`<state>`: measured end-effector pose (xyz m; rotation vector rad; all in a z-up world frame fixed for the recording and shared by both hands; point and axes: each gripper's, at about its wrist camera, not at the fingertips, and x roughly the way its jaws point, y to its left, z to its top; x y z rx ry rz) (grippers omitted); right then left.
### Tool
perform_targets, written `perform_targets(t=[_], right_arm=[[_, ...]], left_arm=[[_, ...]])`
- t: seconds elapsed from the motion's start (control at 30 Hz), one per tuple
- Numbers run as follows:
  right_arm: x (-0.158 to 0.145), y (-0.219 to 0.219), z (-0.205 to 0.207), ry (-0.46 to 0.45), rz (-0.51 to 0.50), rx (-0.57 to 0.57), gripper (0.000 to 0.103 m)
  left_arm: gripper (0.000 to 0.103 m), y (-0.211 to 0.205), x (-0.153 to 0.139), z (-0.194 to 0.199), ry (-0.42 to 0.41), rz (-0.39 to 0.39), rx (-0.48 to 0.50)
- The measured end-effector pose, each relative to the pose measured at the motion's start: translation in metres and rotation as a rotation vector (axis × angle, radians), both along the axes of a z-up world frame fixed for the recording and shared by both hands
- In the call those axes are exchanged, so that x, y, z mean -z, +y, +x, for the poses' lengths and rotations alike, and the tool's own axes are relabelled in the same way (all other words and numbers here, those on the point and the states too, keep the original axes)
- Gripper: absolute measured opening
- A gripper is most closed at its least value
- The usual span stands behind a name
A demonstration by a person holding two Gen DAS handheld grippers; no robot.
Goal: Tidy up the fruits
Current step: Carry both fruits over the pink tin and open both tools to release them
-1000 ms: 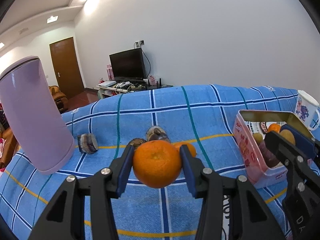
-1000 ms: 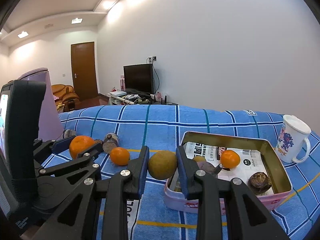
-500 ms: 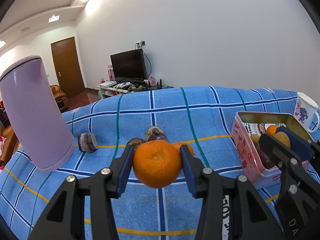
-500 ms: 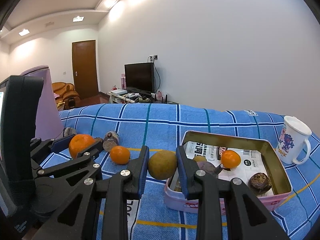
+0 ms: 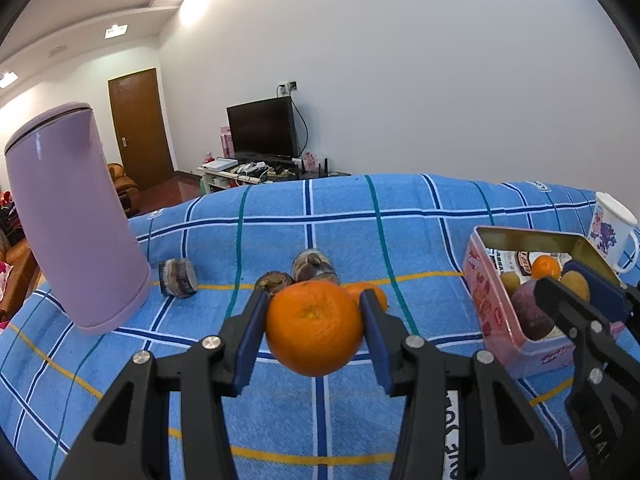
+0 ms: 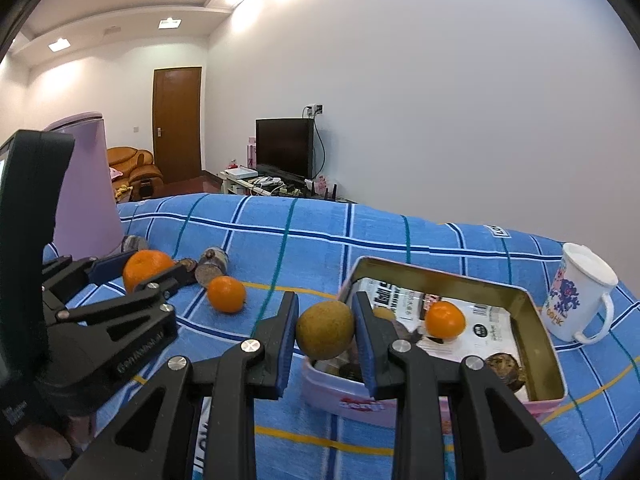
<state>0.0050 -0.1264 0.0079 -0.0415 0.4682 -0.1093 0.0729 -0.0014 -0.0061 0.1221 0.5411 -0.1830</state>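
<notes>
Claws (image 5: pixel 314 334) (image 6: pixel 325 336) — round orange (image 5: pixel 315 328), dull yellow-brown fruit (image 6: pixel 325 336).

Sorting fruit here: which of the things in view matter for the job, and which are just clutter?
Job:
large orange in left tongs
yellow-brown fruit in right tongs
small orange on the cloth
pink tin

Clutter:
purple flask
white mug
television

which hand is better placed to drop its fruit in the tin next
Right. Its tongs hold the brown fruit at the tin's near rim; the left tongs, holding an orange, are farther off.
</notes>
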Motion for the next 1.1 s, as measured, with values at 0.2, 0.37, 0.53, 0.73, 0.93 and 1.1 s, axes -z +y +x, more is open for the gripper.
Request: perform_targets(t=[0.2, 0.37, 0.53, 0.73, 0.93, 1.1], right_arm=[[-0.001, -0.016, -0.012, -0.016, -0.034, 0.020, 0.030], [-0.002, -0.037, -0.016, -0.029, -0.015, 0.055, 0.030], [-0.004, -0.057, -0.019, -0.041, -0.021, 0.090, 0.030], [-0.006, -0.085, -0.024, -0.048, 0.004, 0.133, 0.030], [-0.011, -0.120, -0.030, -0.068, 0.027, 0.206, 0.030], [-0.014, -0.150, -0.028, -0.078, 0.067, 0.277, 0.030]], left_arm=[[0.049, -0.009, -0.001, -0.008, -0.002, -0.001, 0.000], [0.049, -0.025, -0.003, -0.018, -0.022, 0.005, 0.027], [0.049, -0.039, -0.010, -0.022, -0.016, -0.032, 0.044], [0.049, -0.067, -0.020, -0.027, -0.036, -0.030, 0.089], [0.049, -0.097, -0.026, -0.026, -0.037, -0.033, 0.145], [0.049, -0.127, -0.029, -0.019, -0.034, -0.036, 0.184]])
